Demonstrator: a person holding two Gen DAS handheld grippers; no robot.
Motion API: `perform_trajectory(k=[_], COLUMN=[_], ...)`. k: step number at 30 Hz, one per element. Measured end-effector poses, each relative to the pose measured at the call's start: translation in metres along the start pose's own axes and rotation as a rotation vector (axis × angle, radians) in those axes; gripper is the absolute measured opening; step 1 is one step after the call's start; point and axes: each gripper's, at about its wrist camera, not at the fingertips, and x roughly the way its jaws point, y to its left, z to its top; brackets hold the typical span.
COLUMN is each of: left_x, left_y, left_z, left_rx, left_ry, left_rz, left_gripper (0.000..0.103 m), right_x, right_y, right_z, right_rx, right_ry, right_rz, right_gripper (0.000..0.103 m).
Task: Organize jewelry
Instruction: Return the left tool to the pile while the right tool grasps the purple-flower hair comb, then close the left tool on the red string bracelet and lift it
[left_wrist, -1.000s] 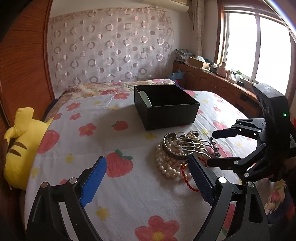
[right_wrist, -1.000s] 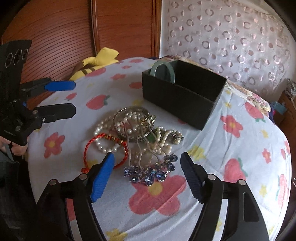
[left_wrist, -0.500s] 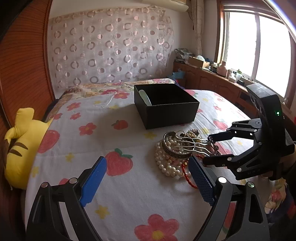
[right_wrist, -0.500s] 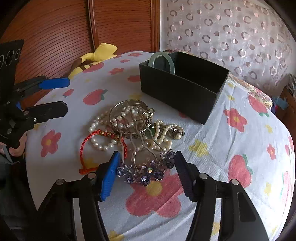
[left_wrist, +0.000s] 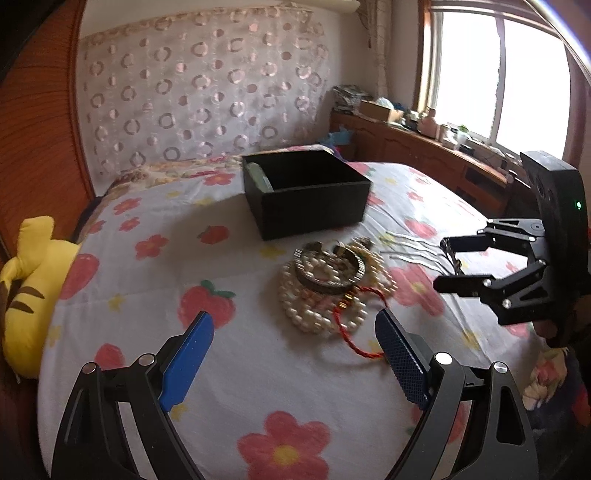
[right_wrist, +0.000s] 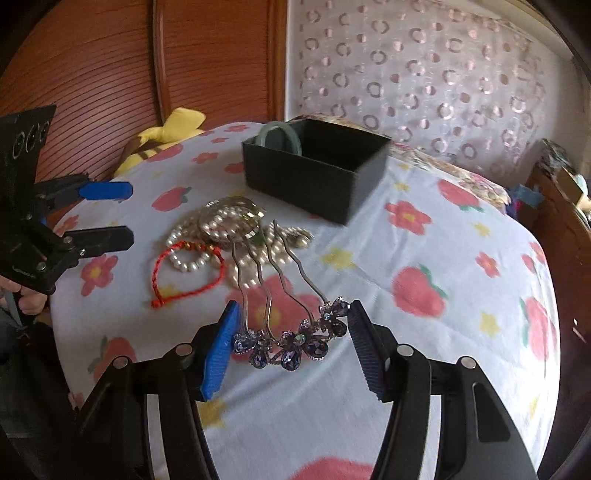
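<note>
- Two hand-held grippers are being held over a bed (left_wrist: 229, 373) covered with a flower-and-strawberry print sheet.
- The right hand-held gripper (right_wrist: 291, 334) is being kept clamped on a jewelled hair comb (right_wrist: 288, 343); the blue-stone end is being pinched between the pads, and the metal prongs are pointing away toward the jewelry pile.
- The comb's prongs are being seen in the left wrist view as blurred pale streaks just beside the pile.
- The left hand-held gripper (left_wrist: 295, 343) is being held released; its jaws have just been closing a little, with nothing between them, and it is being kept just short of the pile.
- A pearl necklace (left_wrist: 314, 306), a metal bangle (left_wrist: 328, 273) lying on it and a red cord bracelet (right_wrist: 184, 273) are being left heaped on the sheet.
- A black box (right_wrist: 317, 173) is being left open beyond the pile, with a green bangle (right_wrist: 280, 136) leaning against its inner wall.
- A yellow plush toy (left_wrist: 26, 291) is being seen at the bed's edge beside a wooden wardrobe (right_wrist: 129, 74).
</note>
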Motion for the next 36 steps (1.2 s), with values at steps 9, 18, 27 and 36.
perform_trajectory(k=[9,18,27,36], left_x=[0.017,0.037,0.041,0.012], left_y=[-0.017,-0.019,-0.023,-0.023], left_z=[-0.008,-0.003,-0.002,0.010], left_rx=[0.007,-0.014,0.013,0.010], left_ry=[0.091,0.142,0.144,0.041], left_rz=[-0.110,-0.117,-0.085,-0.078], left_gripper=[0.025,0.021,0.002,0.002], right_x=[-0.006,-0.008,-0.009,-0.009], right_y=[-0.010,-0.010,-0.013,-0.009], right_z=[-0.021,-0.022,-0.024,-0.023], right_rx=[0.064,0.072,0.092,0.077], right_ry=[0.006,-0.014,-0.024,-0.026], right_rz=[-0.019,-0.025,-0.019,-0.039], right_gripper=[0.062,0.062,0.062,0.062])
